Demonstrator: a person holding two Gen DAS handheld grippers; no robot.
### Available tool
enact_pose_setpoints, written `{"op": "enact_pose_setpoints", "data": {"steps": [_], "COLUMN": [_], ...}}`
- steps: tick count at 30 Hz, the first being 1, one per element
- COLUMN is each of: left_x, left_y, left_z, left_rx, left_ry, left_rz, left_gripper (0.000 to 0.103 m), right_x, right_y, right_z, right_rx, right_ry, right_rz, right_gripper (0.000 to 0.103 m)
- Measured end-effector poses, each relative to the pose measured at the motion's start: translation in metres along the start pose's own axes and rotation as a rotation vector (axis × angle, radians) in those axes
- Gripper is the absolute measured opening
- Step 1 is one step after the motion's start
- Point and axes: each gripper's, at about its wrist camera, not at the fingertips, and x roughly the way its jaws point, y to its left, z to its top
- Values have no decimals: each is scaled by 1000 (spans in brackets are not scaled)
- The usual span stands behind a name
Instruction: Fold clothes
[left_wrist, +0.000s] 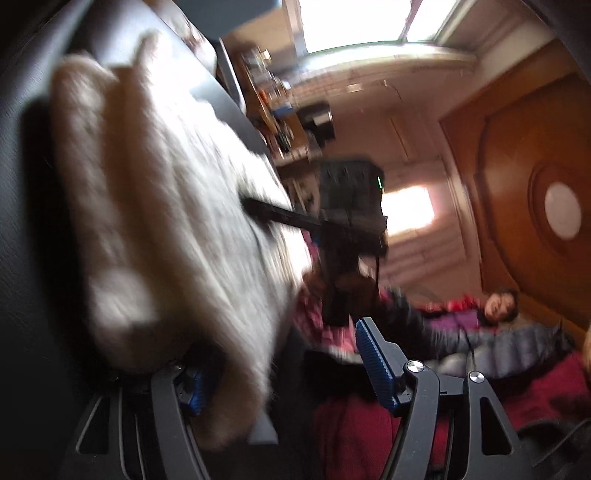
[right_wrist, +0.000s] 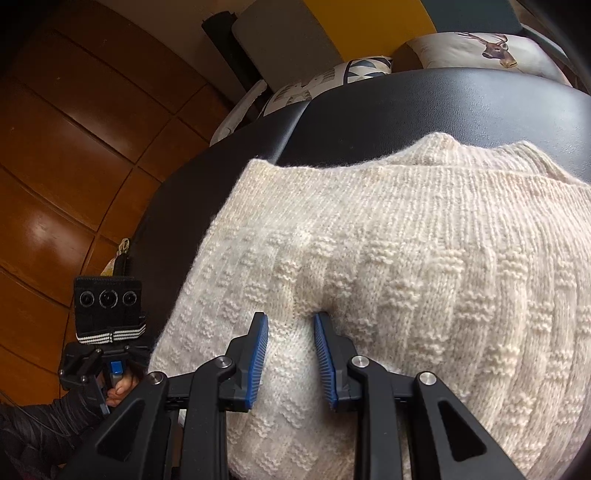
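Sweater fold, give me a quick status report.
Right gripper pinching a ridge of the cream sweater. Left gripper open, jaws astride the sweater's edge. Sweater lies folded on black cushion. Nothing blocking.

We see a bright window at the top of the blurred left view, with a second patch of daylight on the pale wall below it. A crowded shelf stands beside them. Wood panelling carries a round white light. In the right view, wood boards flank a black padded surface, with patterned cushions behind.
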Motion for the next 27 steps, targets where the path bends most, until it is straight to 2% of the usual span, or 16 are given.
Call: {"op": "enact_pose_setpoints", "data": {"steps": [2, 5, 7, 8, 10, 14, 20, 23, 25, 27], "left_x": [-4, -14, -20, -23, -29, -29, -47, -64, -83, -97], "left_y": [-6, -14, -13, -11, -6, -11, -24, -31, -29, -28], "left_z": [-9, -19, -24, -26, -32, -42, -60, -63, -55, -38], "left_rx": [8, 23, 20, 16, 2, -10, -55, -85, -119, -127], "left_ry": [8, -2, -15, -21, -43, -79, -167, -208, -275, -360], "left_rz": [32, 99, 172, 212, 270, 358, 453, 454, 442, 434], "left_gripper": [68, 63, 49, 37, 28, 17, 12, 13, 30, 61], "right_x": [-1, -2, -2, -2, -1, 4, -2, -13, -18, -22], "right_y": [-1, 1, 2, 3, 6, 16, 25, 36, 39, 39], "right_z": [1, 2, 2, 1, 0, -3, -4, -1, 2, 1], "right_rx": [-1, -14, -29, -38, -54, -73, -93, -137, -146, -153], "right_ry": [-3, 2, 3, 1, -4, -11, -27, -57, -70, -68], "right_rz": [-4, -26, -41, -48, -62, -85, -92, -97, -93, -101], "right_gripper": [26, 26, 26, 26, 26, 26, 26, 27, 27, 27]}}
